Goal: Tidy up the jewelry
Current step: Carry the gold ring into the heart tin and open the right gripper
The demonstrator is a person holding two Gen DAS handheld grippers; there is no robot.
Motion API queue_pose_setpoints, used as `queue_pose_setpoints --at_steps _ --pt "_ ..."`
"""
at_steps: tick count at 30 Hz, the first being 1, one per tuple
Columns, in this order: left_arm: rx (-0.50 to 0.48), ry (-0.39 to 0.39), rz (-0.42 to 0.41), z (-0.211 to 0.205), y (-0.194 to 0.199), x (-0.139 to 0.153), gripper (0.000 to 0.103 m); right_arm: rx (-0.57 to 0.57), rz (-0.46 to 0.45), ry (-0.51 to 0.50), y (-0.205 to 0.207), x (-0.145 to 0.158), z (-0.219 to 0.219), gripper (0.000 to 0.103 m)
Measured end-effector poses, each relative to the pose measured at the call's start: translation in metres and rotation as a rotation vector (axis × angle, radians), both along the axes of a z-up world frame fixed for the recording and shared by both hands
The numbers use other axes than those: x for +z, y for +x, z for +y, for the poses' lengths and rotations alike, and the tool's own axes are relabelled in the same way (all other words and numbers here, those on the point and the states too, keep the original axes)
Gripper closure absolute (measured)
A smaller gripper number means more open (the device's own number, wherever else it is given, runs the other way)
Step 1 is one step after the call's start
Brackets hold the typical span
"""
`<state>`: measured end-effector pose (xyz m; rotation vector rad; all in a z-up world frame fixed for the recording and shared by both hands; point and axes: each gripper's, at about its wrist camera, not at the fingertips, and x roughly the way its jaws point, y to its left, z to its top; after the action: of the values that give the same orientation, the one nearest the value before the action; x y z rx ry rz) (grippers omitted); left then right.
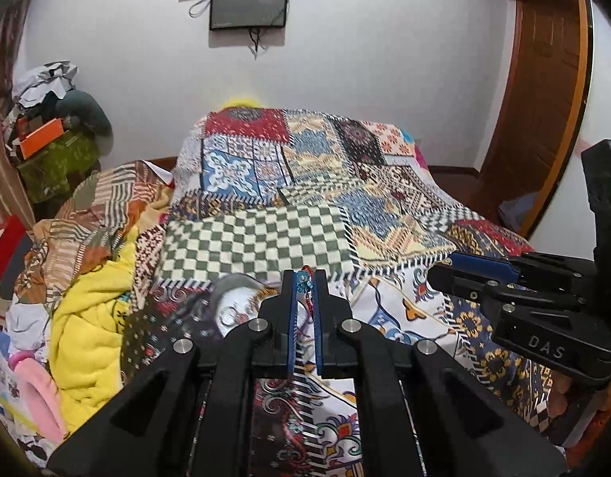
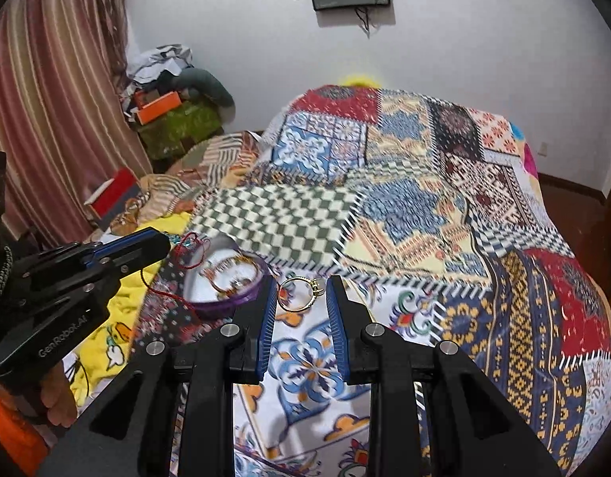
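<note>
Here the left hand-held gripper (image 1: 304,278) is clamped on a red cord (image 1: 305,305) with a turquoise bead charm (image 1: 304,281) caught between its tips, held above the patchwork bedspread (image 1: 265,234). In the right wrist view, the right hand-held gripper (image 2: 301,290) has its fingers apart, and a gold ring (image 2: 300,293) lies on the bedspread between their tips, touching neither. Just left of the ring sits a purple-rimmed dish (image 2: 226,278), with the cord trailing beside it.

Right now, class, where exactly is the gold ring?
In the right wrist view, the gold ring lies on the patterned bedspread between the open right tongs' tips, just right of the purple-rimmed dish.
</note>
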<state>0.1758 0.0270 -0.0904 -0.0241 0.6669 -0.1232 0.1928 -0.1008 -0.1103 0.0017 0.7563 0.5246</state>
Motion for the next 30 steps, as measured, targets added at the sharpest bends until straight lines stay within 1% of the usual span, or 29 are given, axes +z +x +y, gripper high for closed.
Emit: queue_pose_setpoints --at_steps 10,18,23,30 --pt "0.072 -0.011 -0.041 0.032 0.002 0.011 0.098 0.055 -0.027 0.014 0.005 0.009 0.026 0.080" --pt "0.137 -0.030 -0.036 0.062 0.010 0.005 0.098 0.115 -0.018 0.016 0.014 0.004 0.053 0.080" --pt "0.140 -0.038 -0.025 0.068 0.017 0.000 0.098 0.141 0.000 0.013 0.019 -0.006 0.064 0.080" --pt "0.103 -0.038 -0.019 0.059 0.029 -0.007 0.098 0.166 0.030 -0.012 0.029 -0.021 0.076 0.080"
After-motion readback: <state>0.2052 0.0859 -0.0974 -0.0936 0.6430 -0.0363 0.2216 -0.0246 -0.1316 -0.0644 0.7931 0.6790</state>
